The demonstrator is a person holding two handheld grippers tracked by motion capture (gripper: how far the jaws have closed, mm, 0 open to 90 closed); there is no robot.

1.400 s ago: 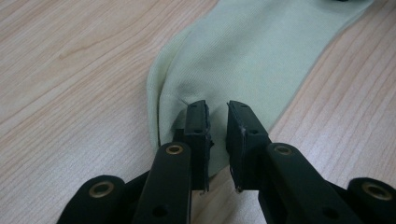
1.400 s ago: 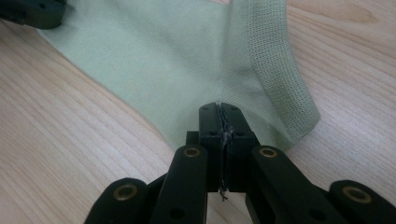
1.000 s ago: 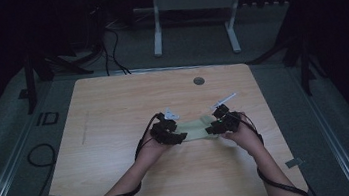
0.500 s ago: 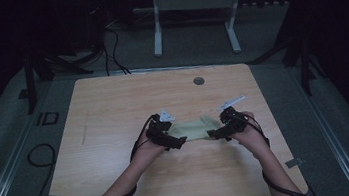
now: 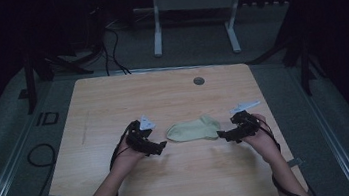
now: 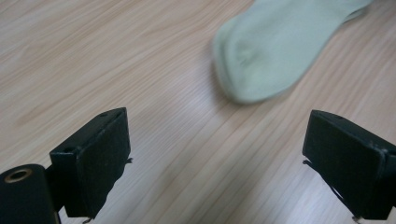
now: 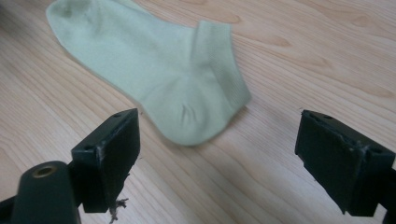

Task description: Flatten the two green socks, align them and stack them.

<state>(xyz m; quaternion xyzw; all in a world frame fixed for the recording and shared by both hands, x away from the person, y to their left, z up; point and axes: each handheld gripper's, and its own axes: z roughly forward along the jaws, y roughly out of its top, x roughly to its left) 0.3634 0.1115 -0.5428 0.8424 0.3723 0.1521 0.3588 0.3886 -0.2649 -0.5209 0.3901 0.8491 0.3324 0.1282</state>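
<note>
Looking down from the high view, I have the wooden table under both hands, and I will run across it from my left. On that side my left hand holds the left gripper, which sits just beside the toe end of a pale green sock without touching it. In the left gripper view its two black jaws stand spread wide with bare wood grain between them, and the left gripper pinches nothing; the rounded toe of the sock lies ahead of the jaws and toward the right-hand one, a little blurred. The sock itself lies flat on the tabletop in the near half, roughly midway between the two grippers, with its length running left to right across the table. From the right gripper view the sock shows its heel and ribbed cuff nearest the camera, the toe stretching away to the upper left. The right gripper has its jaws spread wide as well, empty, with the heel of the sock lying just ahead of the gap and closer to the left-hand jaw. Back in the high view the right gripper points at the cuff end of the sock from just beside it, carried by my right hand. Farther back on the table, well apart from all this, sits a small round grommet.
</note>
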